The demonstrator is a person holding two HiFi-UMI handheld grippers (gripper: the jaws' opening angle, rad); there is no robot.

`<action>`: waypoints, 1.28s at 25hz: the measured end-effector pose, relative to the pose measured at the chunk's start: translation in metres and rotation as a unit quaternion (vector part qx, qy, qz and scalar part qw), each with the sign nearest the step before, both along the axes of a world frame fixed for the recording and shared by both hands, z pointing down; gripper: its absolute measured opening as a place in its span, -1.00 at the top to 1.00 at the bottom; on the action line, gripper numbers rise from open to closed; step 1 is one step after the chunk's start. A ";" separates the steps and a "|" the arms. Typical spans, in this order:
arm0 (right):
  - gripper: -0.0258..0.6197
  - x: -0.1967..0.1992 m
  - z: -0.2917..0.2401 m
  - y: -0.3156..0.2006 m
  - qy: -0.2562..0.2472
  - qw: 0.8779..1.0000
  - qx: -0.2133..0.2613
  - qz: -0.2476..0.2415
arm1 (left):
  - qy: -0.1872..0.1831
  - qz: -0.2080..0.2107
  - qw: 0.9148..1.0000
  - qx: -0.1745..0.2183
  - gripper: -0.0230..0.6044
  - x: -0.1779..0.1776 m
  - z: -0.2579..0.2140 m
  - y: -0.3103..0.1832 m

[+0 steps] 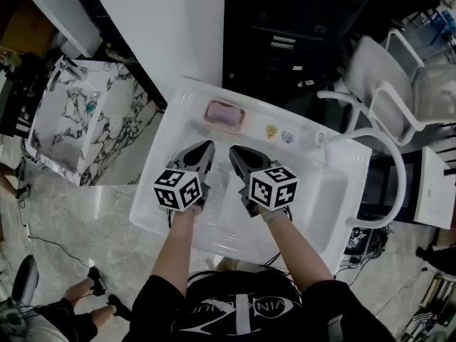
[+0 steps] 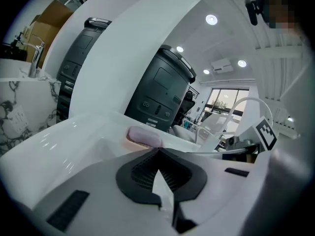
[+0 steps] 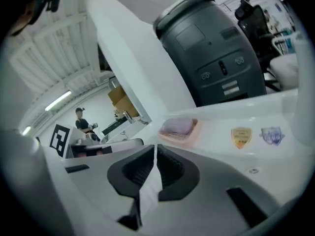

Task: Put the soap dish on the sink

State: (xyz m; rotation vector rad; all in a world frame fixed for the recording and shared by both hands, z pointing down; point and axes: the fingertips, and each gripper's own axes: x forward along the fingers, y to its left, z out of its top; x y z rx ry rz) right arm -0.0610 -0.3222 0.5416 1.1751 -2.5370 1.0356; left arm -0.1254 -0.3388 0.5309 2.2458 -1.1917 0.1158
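A pink soap dish (image 1: 225, 114) with a pale purple soap bar rests on the back ledge of the white sink (image 1: 153, 212). It lies just beyond the jaws in the left gripper view (image 2: 144, 136) and in the right gripper view (image 3: 179, 128). My left gripper (image 1: 205, 148) hovers over the basin, a little short of the dish; its jaws (image 2: 157, 150) meet at the tips with nothing between them. My right gripper (image 1: 234, 150) is beside it, also over the basin. Its jaws (image 3: 154, 146) are shut and hold nothing.
Two small stickers (image 1: 271, 130) and a faucet (image 1: 322, 141) sit on the ledge right of the dish. A marble-patterned counter (image 1: 78, 120) stands to the left, white chairs (image 1: 399, 91) to the right, a dark grey machine (image 3: 211, 53) behind the sink.
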 end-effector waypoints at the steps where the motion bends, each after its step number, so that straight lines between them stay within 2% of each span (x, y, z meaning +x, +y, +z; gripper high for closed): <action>1: 0.81 0.000 -0.006 0.004 0.016 1.000 0.020 -0.006 | -0.002 -0.001 1.000 0.004 0.88 0.000 -0.003 0.005; 7: 0.82 0.004 -0.037 0.033 0.066 0.993 0.096 -0.020 | -0.007 -0.007 1.000 0.028 0.88 -0.003 -0.021 0.032; 17: 0.83 0.034 -0.076 0.083 0.107 0.980 0.166 0.002 | -0.019 -0.018 0.998 0.065 0.88 -0.010 -0.051 0.084; 32: 0.83 0.085 -0.117 0.142 0.117 0.967 0.220 0.054 | -0.040 -0.044 0.990 0.126 0.88 -0.031 -0.094 0.155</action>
